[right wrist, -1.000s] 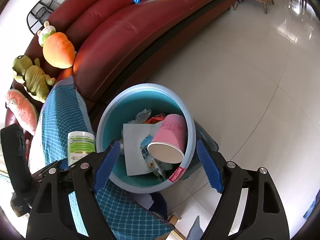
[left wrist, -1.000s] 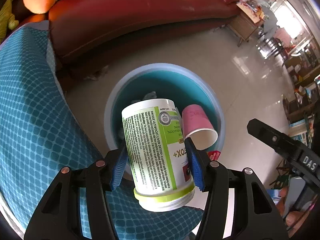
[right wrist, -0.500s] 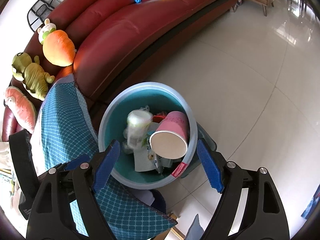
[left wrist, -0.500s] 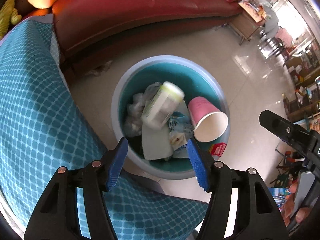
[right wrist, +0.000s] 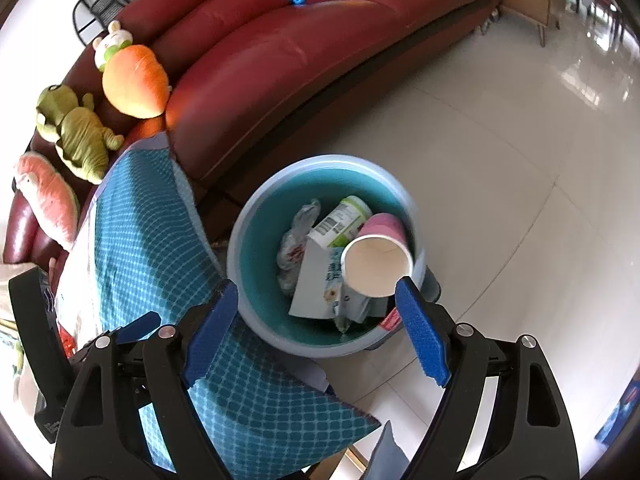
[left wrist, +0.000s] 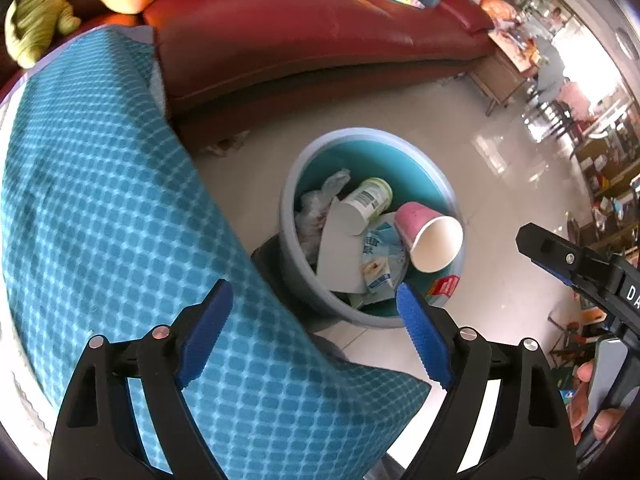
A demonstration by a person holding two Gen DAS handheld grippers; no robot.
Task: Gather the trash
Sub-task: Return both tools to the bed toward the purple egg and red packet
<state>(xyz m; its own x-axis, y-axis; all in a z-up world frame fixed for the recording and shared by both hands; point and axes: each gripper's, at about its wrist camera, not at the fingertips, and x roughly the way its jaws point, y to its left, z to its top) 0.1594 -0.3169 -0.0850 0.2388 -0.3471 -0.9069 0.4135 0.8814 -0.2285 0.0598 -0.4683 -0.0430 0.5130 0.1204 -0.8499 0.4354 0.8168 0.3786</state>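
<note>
While both the left gripper (left wrist: 312,328) and right gripper (right wrist: 316,328) hang wide apart with nothing between their jaws, the supplement bottle (left wrist: 366,200) lies inside the bin (left wrist: 372,140), against the pink paper cup (left wrist: 432,236), atop cardboard (left wrist: 340,256).

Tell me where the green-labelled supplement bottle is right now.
The supplement bottle lies on its side inside the round bin, left of the pink paper cup in the left wrist view, resting on white paper.
</note>
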